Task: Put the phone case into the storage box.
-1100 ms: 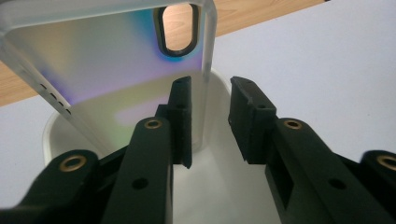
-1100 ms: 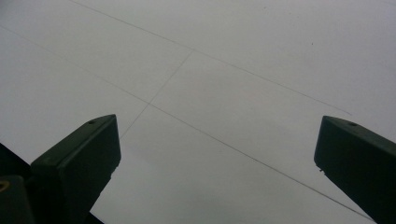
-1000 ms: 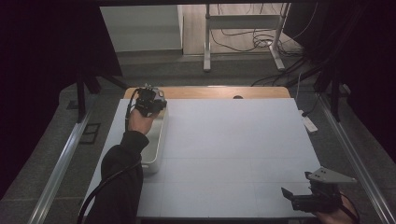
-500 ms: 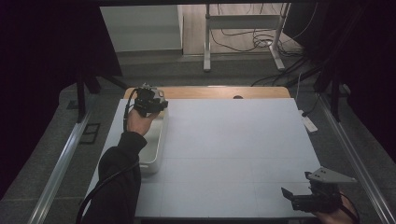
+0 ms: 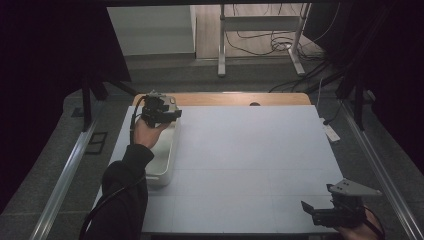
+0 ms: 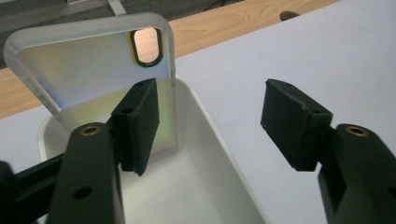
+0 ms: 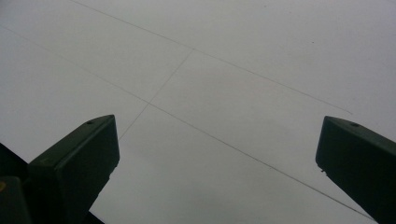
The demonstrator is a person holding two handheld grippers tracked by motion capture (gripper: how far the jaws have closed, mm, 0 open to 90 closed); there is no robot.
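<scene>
At the table's near right corner, the right gripper [image 5: 320, 212] hovers over bare white tabletop [image 5: 250, 165], its jaws spread wide with nothing between them. Farther off at the left, the left gripper [image 6: 210, 123] hangs over a white rectangular bin [image 6: 205, 186]; its jaws have just been opening and stand apart. A translucent phone case [image 6: 88, 70] leans upright in the bin's far end, resting against one jaw's outer side.

Your left-side jaw hides the phone case's [image 6: 93, 70] lower edge; whether it touches the white bin [image 6: 205, 154] below, can't tell.
</scene>
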